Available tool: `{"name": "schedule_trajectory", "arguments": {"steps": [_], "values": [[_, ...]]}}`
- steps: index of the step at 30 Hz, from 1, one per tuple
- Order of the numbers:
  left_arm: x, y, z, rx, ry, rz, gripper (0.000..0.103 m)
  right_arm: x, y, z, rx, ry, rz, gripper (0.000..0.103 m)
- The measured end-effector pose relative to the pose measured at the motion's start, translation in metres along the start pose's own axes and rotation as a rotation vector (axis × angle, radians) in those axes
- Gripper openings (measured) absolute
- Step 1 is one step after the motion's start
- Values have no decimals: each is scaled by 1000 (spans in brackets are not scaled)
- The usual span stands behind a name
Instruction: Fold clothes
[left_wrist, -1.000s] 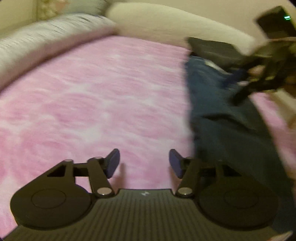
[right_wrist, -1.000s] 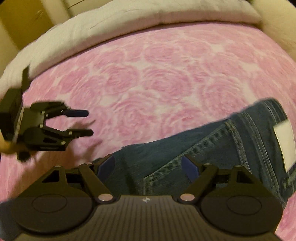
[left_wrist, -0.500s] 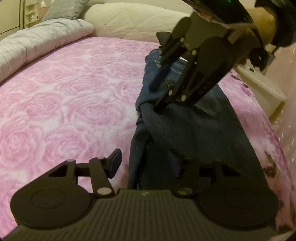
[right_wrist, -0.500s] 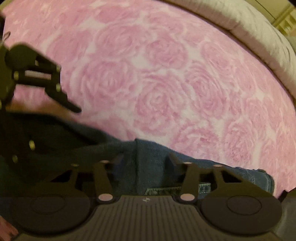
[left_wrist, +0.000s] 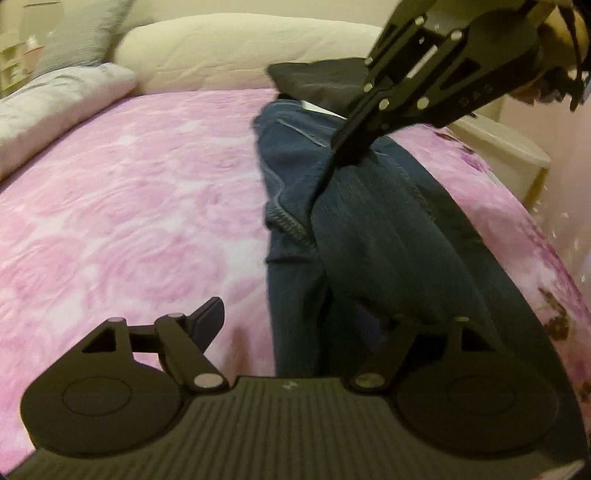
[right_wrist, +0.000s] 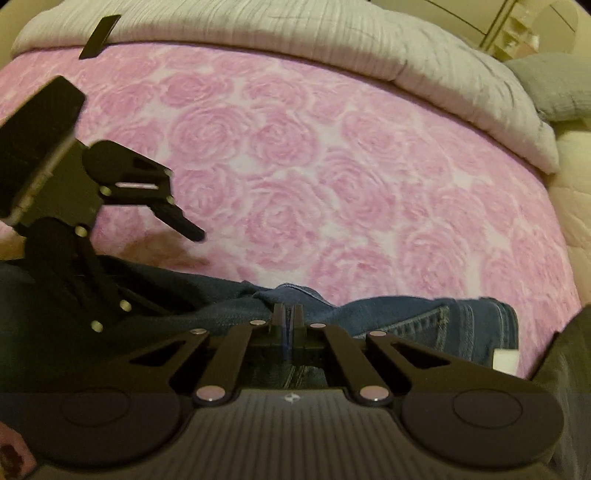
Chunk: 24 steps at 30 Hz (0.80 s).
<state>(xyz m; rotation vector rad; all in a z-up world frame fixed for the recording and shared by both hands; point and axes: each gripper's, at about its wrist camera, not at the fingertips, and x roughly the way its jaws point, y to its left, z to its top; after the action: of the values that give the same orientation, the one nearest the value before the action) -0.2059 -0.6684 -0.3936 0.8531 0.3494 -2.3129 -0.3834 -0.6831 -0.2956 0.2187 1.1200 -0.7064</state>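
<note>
I see a pair of dark blue denim jeans lying along the right side of the bed, on a pink rose-patterned bedspread. The denim is deep indigo with lighter stitching along the seams; a thick hemmed edge curls up near the middle, and a fold of the fabric is lifted off the bed into a peaked ridge. In the right wrist view I can make out a double-stitched seam and a small pale label at the far right end of the jeans.

My right tongs have just been closing and now pinch a raised fold of the denim, the two pads pressed together on it. From the left wrist view those tongs come down from the upper right, and the cloth hangs from their tip.

My left tongs have just been opening; they stand apart low over the near part of the jeans. The left finger hovers over bare bedspread, while the right finger is hidden under the draped denim, so I cannot tell whether it touches the cloth.

A cream pillow and a grey quilt lie at the far edge of the bed, and a dark folded garment rests just beyond the jeans
</note>
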Motion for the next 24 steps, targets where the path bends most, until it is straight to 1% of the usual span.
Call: {"name": "schedule_trajectory", "arguments": {"steps": [2, 4, 6, 8, 9, 10, 11, 12, 13, 14, 16, 18, 20, 23, 24], "values": [[13, -1, 5, 34, 5, -4, 75, -2, -2, -3, 8, 3, 2, 0], [24, 2, 10, 47, 5, 43, 75, -2, -2, -5, 0, 9, 6, 0], [20, 16, 13, 2, -20, 104, 72, -3, -2, -7, -5, 4, 5, 0], [15, 29, 15, -43, -44, 164, 73, -1, -3, -7, -3, 10, 1, 0], [10, 38, 11, -83, -45, 180, 73, -1, -4, -7, 6, -2, -3, 0], [5, 46, 7, -122, -45, 197, 73, -1, -5, -6, 14, -11, -8, 6], [0, 54, 2, -161, -45, 214, 73, 0, -5, -6, 20, -17, -12, 14], [-5, 60, -2, -196, -47, 234, 67, 0, -5, -5, 27, -24, -14, 30], [-9, 66, -6, -230, -48, 254, 67, -1, -5, -5, 34, -29, -8, 40], [-13, 70, -9, -256, -48, 238, 67, 0, -3, -6, 36, -27, 4, 44], [-16, 72, -12, -220, -29, 211, 69, 2, 1, -6, 36, -23, 27, 51], [-13, 65, -11, -130, -2, 120, 69, 2, 7, -7, 22, -22, 41, 52], [-7, 57, -10, -89, 10, 51, 69, 2, 9, -9, 28, -21, 43, 55], [5, 49, -7, -21, 30, -14, 69, 2, 9, -12, 39, -15, 48, 62], [6, 51, -5, -38, 30, -49, 68, 2, 9, -13, 40, -12, 49, 65]]}}
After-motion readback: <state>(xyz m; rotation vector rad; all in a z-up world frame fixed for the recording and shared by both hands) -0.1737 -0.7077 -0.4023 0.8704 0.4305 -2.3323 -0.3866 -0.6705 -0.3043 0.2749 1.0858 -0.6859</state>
